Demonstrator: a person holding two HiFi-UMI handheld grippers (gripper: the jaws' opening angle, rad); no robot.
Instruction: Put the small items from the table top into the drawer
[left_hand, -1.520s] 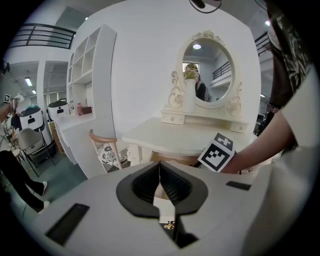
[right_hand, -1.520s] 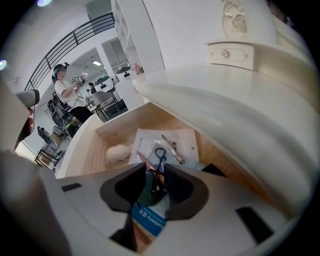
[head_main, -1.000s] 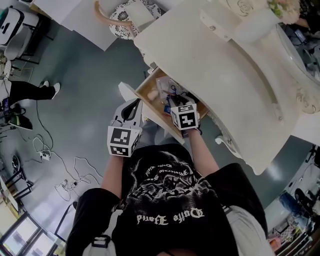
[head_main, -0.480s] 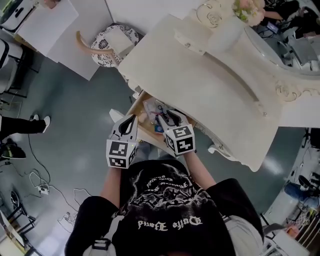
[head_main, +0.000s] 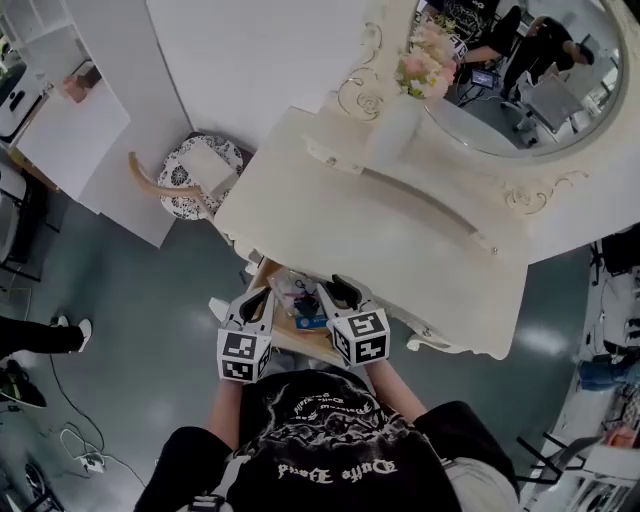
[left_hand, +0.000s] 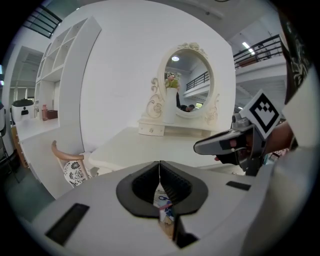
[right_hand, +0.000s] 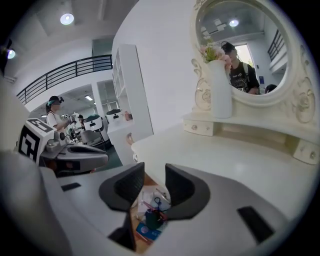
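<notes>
Left gripper (head_main: 262, 296): held over the left end of the open drawer (head_main: 300, 342), angled forward and down. Its jaws are together with the tips meeting, and nothing is gripped. Right gripper (head_main: 336, 288): beside it over the drawer's right part (marker cube toward the chest), with the same downward tilt. Its jaws are apart, just narrowed slightly, with nothing between the pads. Both forearms reach forward from the chest toward the drawer.

Bright, even overhead light; gripper views curve fisheye-style, their corners black.
</notes>
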